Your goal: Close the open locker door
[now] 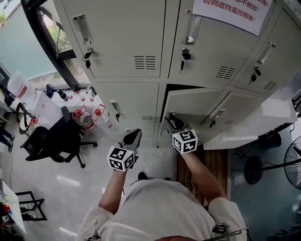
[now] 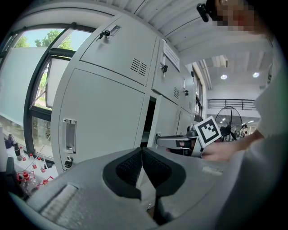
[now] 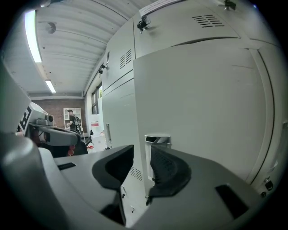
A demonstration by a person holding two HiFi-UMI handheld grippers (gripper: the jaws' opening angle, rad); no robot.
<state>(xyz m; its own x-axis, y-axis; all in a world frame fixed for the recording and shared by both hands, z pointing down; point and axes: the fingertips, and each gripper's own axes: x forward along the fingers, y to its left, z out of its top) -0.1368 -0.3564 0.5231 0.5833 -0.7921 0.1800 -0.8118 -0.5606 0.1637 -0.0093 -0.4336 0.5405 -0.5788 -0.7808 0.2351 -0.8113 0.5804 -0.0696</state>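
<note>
Lockers [image 1: 124, 42] in pale grey fill the far side of the head view, 2 rows of them, and the one that matters is in the lower row, right of centre. Its locker door [image 1: 195, 101] is swung out toward the person, with a dark strip of open compartment showing above it.

The right gripper [image 1: 173, 122] is right up at the near left edge of that door. In the right gripper view, the tongs [image 3: 141, 168] are spread a little. The door [image 3: 202, 112] fills most of the frame, and its vertical edge lines up with the gap between them. The recessed handle [image 3: 157, 140] sits just above the tongs. Can't tell if either pad is actually touching the metal.

The left gripper [image 1: 133, 136] hangs just to the left, in front of the closed locker next door. Its own view shows the tongs [image 2: 143, 164] pressed together with nothing in them. That view also catches the right gripper's marker cube [image 2: 209, 130] off to the right.

Other stuff around:
- A black office chair [image 1: 56, 141] stands on the shiny floor at left.
- Some red-capped bottles [image 1: 87, 117] sit near the foot of the lockers.
- A notice with red print [image 1: 233, 12] is stuck on an upper locker.
- A floor fan [image 1: 294, 160] stands at the far right edge.
</note>
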